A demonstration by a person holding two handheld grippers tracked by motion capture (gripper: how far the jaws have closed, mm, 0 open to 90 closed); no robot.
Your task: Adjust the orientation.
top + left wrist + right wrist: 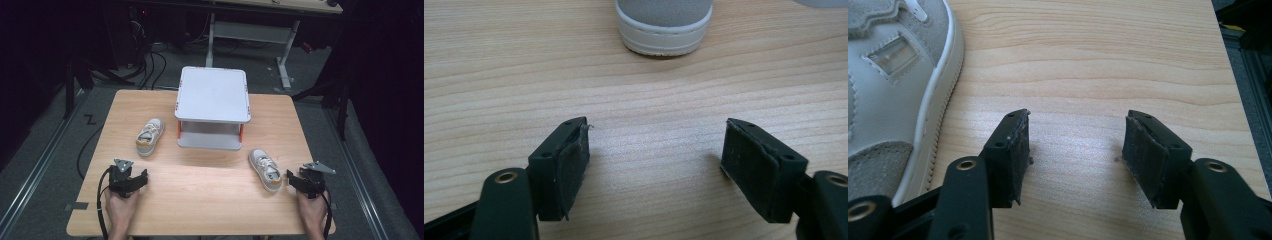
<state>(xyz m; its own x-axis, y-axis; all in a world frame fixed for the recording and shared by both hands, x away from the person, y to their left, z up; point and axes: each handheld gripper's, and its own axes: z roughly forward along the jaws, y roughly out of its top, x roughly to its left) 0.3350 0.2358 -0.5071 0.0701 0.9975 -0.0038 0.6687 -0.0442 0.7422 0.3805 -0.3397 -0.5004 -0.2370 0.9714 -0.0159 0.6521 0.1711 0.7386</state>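
Scene: a person is sitting at a wooden table (200, 200), holding a two-jaw gripper in each hand near the front edge.
Left gripper (131, 181): its jaws are standing wide apart with nothing between them — bare wood is showing in the gap in the left gripper view (654, 165).
Right gripper (299, 181): its jaws are also standing apart and gripping nothing; in the right gripper view (1075, 155) the wood is showing between the pads.
Left shoe (149, 136): a small pale sneaker is lying upright on the table, ahead of the left gripper and apart from it; its rounded end (664, 25) is facing the jaws.
Right shoe (266, 169): the matching sneaker is lying just beside the right gripper, on its inner side (893, 90).
Step in hand: by my judgement, each hand is getting ready to reach for its nearest shoe.
Doing it well: the right gripper is needing to swing inward before closing; each shoe is probably best taken across its narrow width — not by the laces.
Rack (212, 107): a white two-level shelf with orange posts is standing at the back middle of the table.
Rack contents: the top board is lying bare, and nothing is visible on the lower level.
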